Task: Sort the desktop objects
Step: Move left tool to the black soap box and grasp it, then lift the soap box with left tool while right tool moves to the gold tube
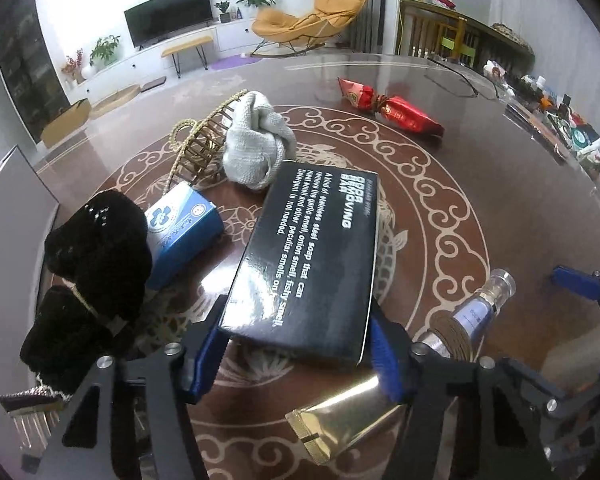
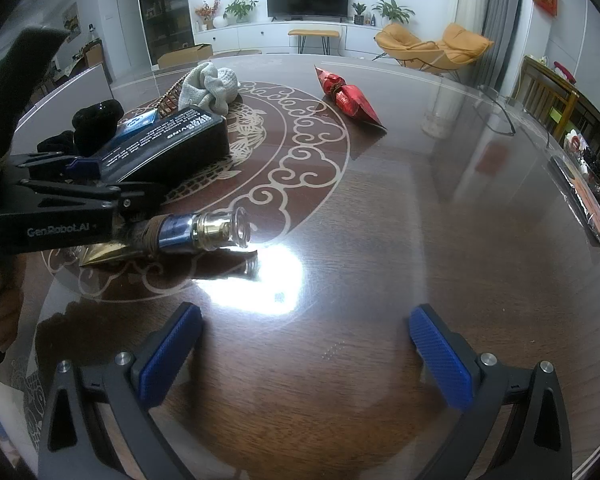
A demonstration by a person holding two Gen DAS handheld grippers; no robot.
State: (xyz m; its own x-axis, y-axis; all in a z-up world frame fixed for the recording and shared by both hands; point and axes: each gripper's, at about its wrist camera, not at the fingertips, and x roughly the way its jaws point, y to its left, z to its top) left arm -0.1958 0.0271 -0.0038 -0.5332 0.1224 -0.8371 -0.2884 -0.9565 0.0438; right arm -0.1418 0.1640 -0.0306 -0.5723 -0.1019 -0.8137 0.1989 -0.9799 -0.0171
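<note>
Nearest the left wrist lens, we are seeing the left gripper [image 1: 296, 356] with its blue ribbed pads pressing both long sides of the black box [image 1: 306, 260], clenched on it at its near end. We are reading white print on the glossy lid: "ODOR REMOVING BAR" and "A kind of stainless steel soap that can remove the garlic smell, onion smell, fishy smell". The box is resting tilted on the table [image 1: 440, 184], a dark polished wood surface with a pale scroll inlay. We are noting "GenRobot.AI" on the gripper's black frame in the right wrist view. Beside the box are lying a gold tube [image 1: 340, 420], a glass bottle [image 1: 486, 300], a blue carton [image 1: 184, 232], a black knit item [image 1: 96, 264] and a grey cloth [image 1: 256, 140]; a red wrapper [image 1: 392, 108] lies well apart. The right gripper [image 2: 306, 356] is hanging released over bare wood.
</note>
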